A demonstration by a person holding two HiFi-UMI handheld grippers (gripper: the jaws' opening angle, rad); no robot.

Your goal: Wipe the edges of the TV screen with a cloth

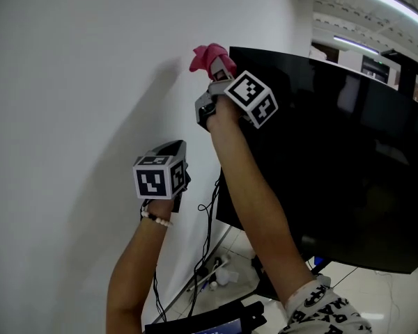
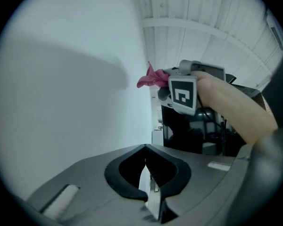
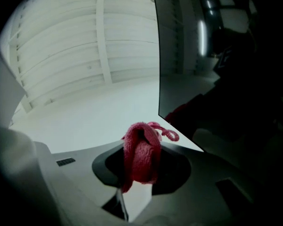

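White wall (image 1: 70, 82) left, black cables (image 1: 208, 229) w/ power strip (image 1: 210, 269) below, ceiling lights (image 1: 397, 2) top rt.

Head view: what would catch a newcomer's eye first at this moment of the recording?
The bright pink cloth stands out, pinched in the right gripper at the upper left corner of the big black TV screen, against the white wall. Lower left, the left gripper is raised near the wall, its fingers together with nothing between them.
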